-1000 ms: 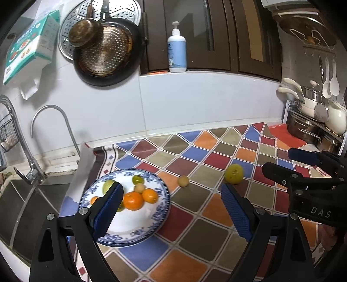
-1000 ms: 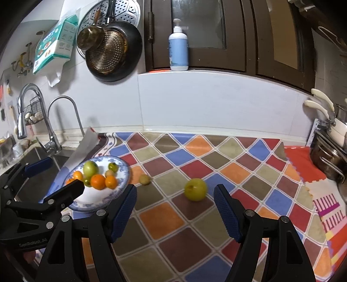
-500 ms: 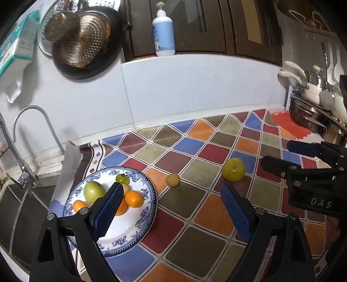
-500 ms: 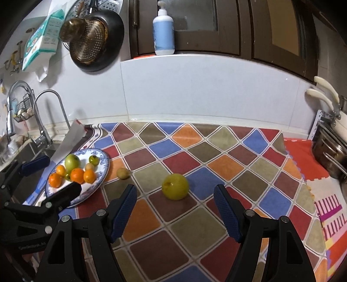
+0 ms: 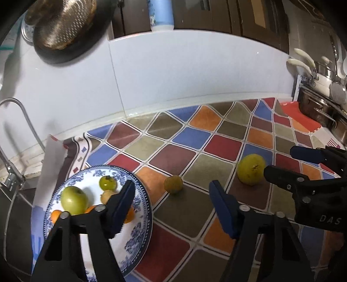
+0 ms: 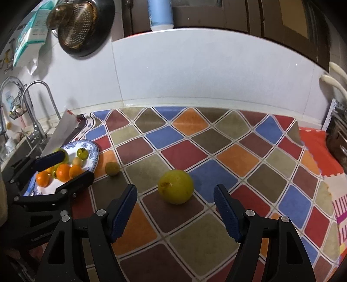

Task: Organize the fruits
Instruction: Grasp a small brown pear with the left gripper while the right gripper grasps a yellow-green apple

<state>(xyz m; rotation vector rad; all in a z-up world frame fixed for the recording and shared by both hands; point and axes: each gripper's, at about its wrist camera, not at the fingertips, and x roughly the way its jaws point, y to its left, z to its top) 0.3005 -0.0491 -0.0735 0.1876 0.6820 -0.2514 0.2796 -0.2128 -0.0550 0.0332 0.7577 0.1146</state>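
Observation:
A blue-patterned plate [image 5: 138, 236] [image 6: 94, 153] at the left holds a green apple [image 5: 73, 199], oranges [image 6: 64, 172] and small green fruits. On the chequered mat lie a small brownish-yellow fruit [image 5: 173, 184] [image 6: 112, 168] and a large yellow fruit [image 5: 251, 169] [image 6: 175, 186]. My left gripper [image 5: 171, 204] hovers short of the small fruit, its jaws closing with nothing between them. My right gripper [image 6: 175, 206] stands open just short of the large yellow fruit, not touching it.
A sink and taps [image 6: 34, 108] lie left of the plate. Pots and a rack [image 5: 321, 104] stand at the right. A pan [image 6: 84, 26] hangs on the tiled wall, and a lotion bottle [image 6: 160, 15] sits on the ledge above.
Both grippers have moved forward and down toward the mat; the fruits look larger and nearer. My left gripper's jaws have narrowed. No fruit has moved.

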